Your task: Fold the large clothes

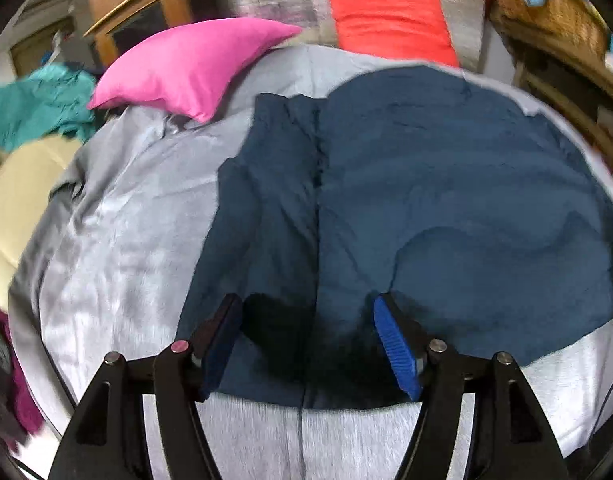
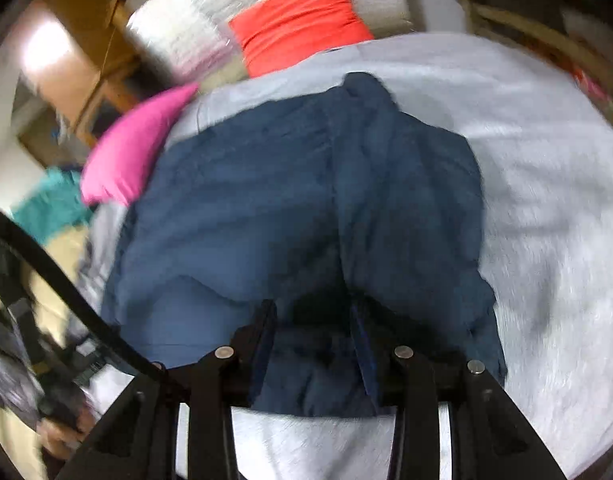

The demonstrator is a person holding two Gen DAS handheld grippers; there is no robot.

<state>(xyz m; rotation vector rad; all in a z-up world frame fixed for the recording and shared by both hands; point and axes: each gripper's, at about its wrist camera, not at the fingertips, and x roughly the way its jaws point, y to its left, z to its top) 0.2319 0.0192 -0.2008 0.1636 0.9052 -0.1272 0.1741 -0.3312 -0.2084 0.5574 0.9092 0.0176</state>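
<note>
Mid-fold: navy garment [image 1: 426, 184] flat on grey bedsheet [image 1: 118, 240], L gripper [image 1: 308, 344] spread over near hem, R gripper [image 2: 312, 344] half-spread astride near-edge bunch, pinch unclear; next: close, carry far.

Grey-sheeted bed [image 1: 118, 240], pink pillow [image 1: 186, 64], red cushion [image 1: 390, 20], wooden cabinet [image 1: 146, 8] behind

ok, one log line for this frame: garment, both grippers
garment: navy garment spread on grey bedcover | left gripper: open above near hem, nothing held | right gripper: over garment, grip unclear
</note>
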